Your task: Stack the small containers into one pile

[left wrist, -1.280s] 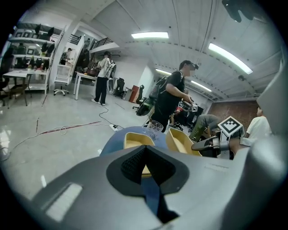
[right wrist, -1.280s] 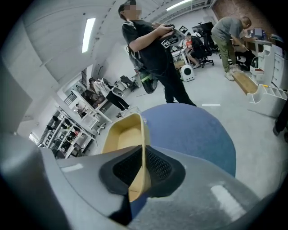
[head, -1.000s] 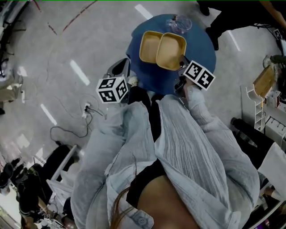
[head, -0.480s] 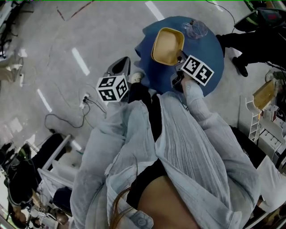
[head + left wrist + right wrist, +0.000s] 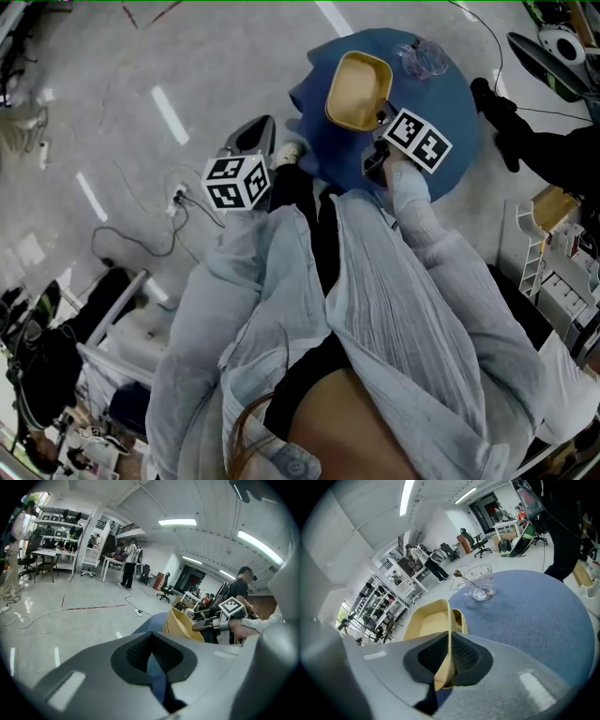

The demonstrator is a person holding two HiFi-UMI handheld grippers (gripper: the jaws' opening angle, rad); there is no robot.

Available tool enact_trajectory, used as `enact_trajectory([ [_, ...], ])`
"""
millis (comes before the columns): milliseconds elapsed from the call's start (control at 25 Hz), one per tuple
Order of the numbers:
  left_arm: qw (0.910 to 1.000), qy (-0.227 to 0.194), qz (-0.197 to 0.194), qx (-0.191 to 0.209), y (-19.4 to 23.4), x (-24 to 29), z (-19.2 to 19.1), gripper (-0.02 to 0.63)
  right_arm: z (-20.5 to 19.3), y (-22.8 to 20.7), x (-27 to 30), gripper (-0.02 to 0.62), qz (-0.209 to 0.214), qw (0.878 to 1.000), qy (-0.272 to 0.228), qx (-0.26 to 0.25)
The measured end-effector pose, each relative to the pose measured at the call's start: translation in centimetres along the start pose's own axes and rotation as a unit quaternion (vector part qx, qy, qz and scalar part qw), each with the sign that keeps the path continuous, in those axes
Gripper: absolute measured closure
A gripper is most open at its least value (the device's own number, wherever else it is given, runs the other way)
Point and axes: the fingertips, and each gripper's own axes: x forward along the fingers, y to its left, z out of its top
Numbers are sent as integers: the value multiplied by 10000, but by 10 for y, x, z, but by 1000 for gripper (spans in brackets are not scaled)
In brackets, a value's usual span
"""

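Containers (image 5: 424,625), yellow and shallow, are pinched by one thin wall between the right gripper's (image 5: 450,654) jaws. The held one seems nested with a second, so the pile looks nearly made and only needs letting go. The left gripper (image 5: 151,651) hangs off the table edge, jaws together on nothing, likely spare for now. The containers sit on a round blue table (image 5: 534,616) near a glass bowl (image 5: 480,585). Around it lies pale workshop floor (image 5: 51,620) with cables, desks and shelving
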Motion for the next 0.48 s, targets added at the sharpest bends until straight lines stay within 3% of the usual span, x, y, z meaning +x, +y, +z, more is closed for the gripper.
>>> enact_trajectory([
  [480,10000,67,-41,-14,-3,10,-1,592,-7,-14,7,574,-176,9996,201,21],
])
